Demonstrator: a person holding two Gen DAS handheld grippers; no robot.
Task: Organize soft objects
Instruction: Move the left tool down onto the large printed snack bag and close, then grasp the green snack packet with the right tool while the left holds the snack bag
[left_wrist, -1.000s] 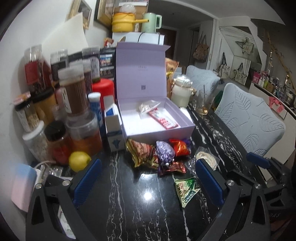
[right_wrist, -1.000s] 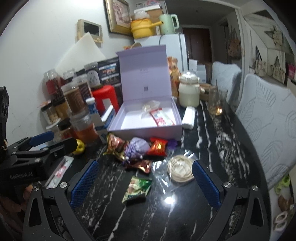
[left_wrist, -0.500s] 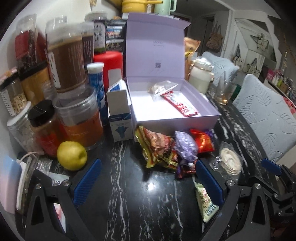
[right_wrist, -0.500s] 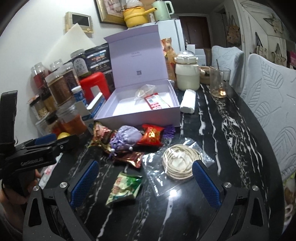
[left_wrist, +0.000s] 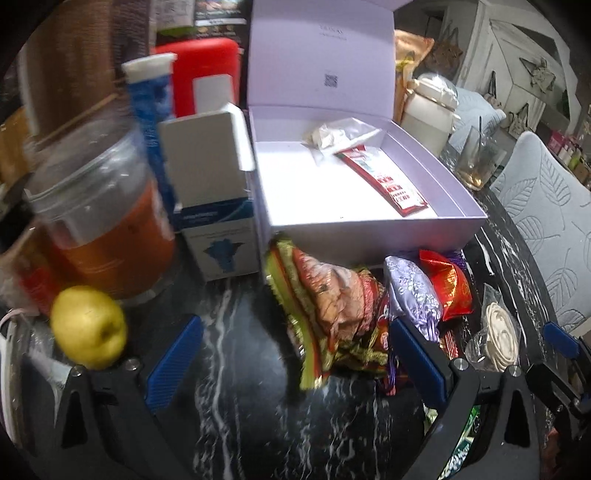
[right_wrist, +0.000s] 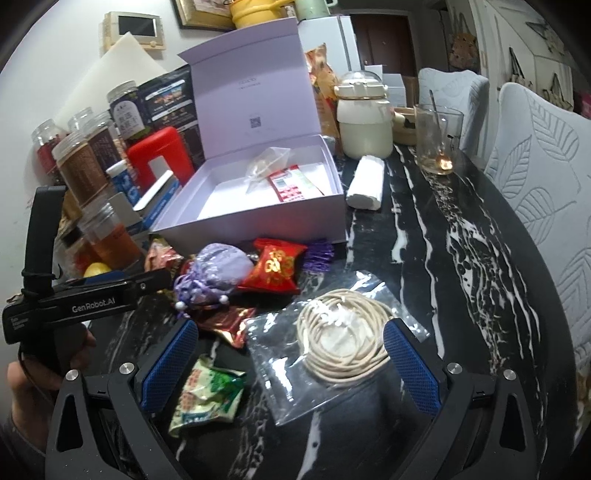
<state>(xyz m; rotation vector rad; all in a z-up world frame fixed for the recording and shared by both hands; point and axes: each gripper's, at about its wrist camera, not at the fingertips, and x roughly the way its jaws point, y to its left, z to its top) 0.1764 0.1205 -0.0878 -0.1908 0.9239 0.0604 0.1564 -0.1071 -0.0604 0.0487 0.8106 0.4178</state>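
I am keeping both tongs spread wide and empty, left gripper (left_wrist: 295, 354) facing the striped snack packet (left_wrist: 328, 306) before the open lilac box (left_wrist: 369, 229), right gripper (right_wrist: 291, 362) straddling the bagged cord coil (right_wrist: 343, 332), since each needs room to close.

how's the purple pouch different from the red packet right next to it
The purple pouch is matte patterned cloth, rounded and plump, with cords and beads hanging off one end. The red packet is shiny foil with gold print, flatter, with crimped sealed edges and no strings. Both lie on the black marble table just in front of the open lilac box, outside it and touching each other.
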